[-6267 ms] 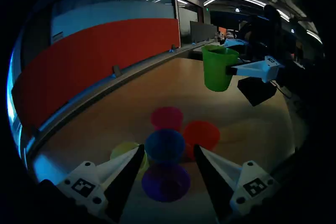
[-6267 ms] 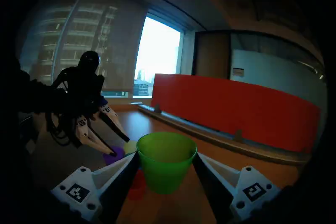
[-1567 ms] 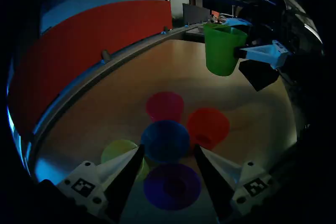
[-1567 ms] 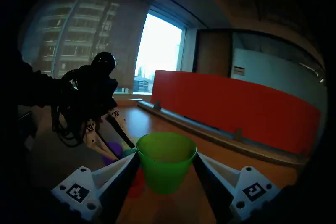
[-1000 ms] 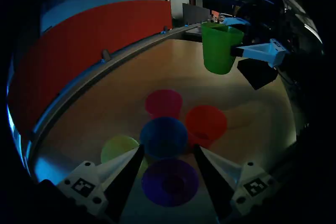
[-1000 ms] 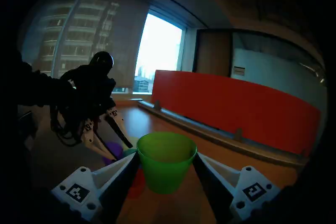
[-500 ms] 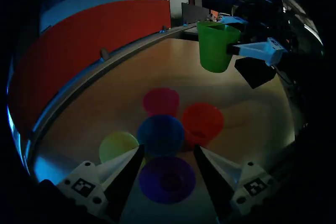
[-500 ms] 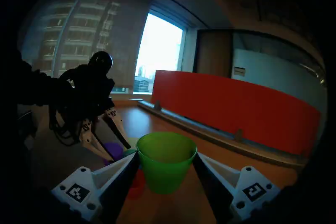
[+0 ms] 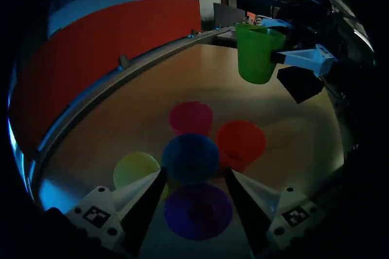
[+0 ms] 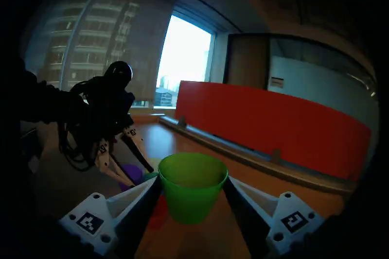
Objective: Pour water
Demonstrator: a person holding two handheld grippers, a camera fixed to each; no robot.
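Green cup [image 10: 193,186] hangs upright, clamped by the right gripper [image 10: 192,181], high beyond the clustered cups [image 9: 240,142]; left gripper [image 9: 194,171] spread wide, empty.

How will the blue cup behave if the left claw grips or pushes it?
The blue cup looks like thin plastic, so it is probably light and slightly flexible. Its smooth wall may slip. The red cup and purple cup stand close, so a push would likely bump them.

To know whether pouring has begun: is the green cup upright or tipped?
Upright. The green cup has its rim level and facing up, held by the right gripper above the table.
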